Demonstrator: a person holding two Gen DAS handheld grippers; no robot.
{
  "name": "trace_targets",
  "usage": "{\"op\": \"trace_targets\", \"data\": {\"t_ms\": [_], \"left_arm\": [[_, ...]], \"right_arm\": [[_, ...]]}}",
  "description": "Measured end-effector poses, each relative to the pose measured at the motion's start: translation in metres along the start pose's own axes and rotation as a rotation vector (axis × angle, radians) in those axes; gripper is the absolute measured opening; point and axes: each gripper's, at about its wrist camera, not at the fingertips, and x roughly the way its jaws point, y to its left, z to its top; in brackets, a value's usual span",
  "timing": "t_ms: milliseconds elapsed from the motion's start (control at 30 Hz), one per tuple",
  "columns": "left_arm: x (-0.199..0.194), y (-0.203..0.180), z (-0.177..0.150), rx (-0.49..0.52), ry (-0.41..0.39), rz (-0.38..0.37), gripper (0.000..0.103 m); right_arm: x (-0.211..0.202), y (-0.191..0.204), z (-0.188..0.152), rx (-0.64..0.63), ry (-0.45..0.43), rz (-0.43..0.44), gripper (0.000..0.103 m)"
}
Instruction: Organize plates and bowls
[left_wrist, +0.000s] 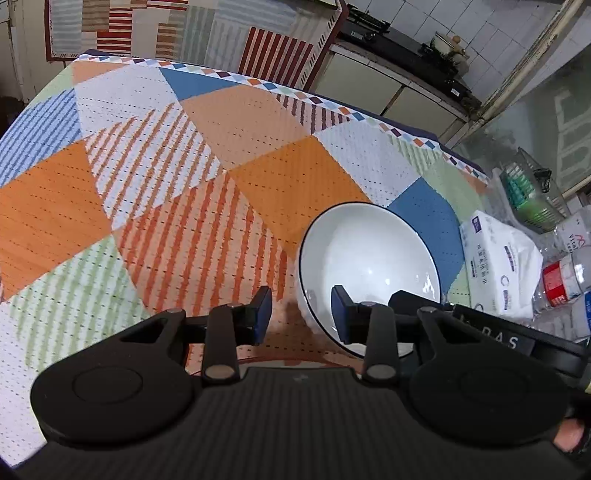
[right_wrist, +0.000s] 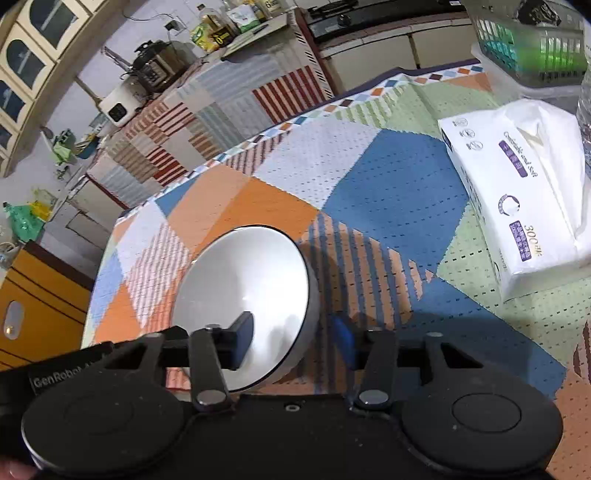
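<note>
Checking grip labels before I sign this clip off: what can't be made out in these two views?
- Left wrist view: the bowl has its near rim and foot hidden behind the left gripper.
- Right wrist view: whether the right gripper touches the bowl with its outer pad, which is blurred.
- Left wrist view: the bottles, cut off by the right edge.
- Right wrist view: what the green basket holds; cut by the top edge.

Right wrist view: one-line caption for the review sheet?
Right gripper straddles the rim of a white bowl on the patterned tablecloth, tissue pack beyond.
</note>
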Motion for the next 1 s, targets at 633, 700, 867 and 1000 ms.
{"op": "trace_targets", "data": {"t_ms": [633, 700, 867, 1000], "left_arm": [[0.0, -0.021, -0.002, 0.058, 0.018, -0.006, 0.017], [-0.003, -0.026, -0.004, 0.079, 0.027, 0.007, 0.016], [-0.021, -0.026, -0.008, 0.058, 0.04, -0.037, 0.016], [-0.043, -0.035, -0.012, 0.058, 0.037, -0.037, 0.016]], "right_arm": [[0.011, -0.014, -0.002, 0.046, 0.025, -0.024, 0.014], [0.009, -0.016, -0.003, 0.07, 0.031, -0.025, 0.014], [-0.012, -0.018, -0.004, 0.084, 0.004, 0.014, 0.014], [-0.031, -0.017, -0.006, 0.08, 0.014, 0.029, 0.014]]}}
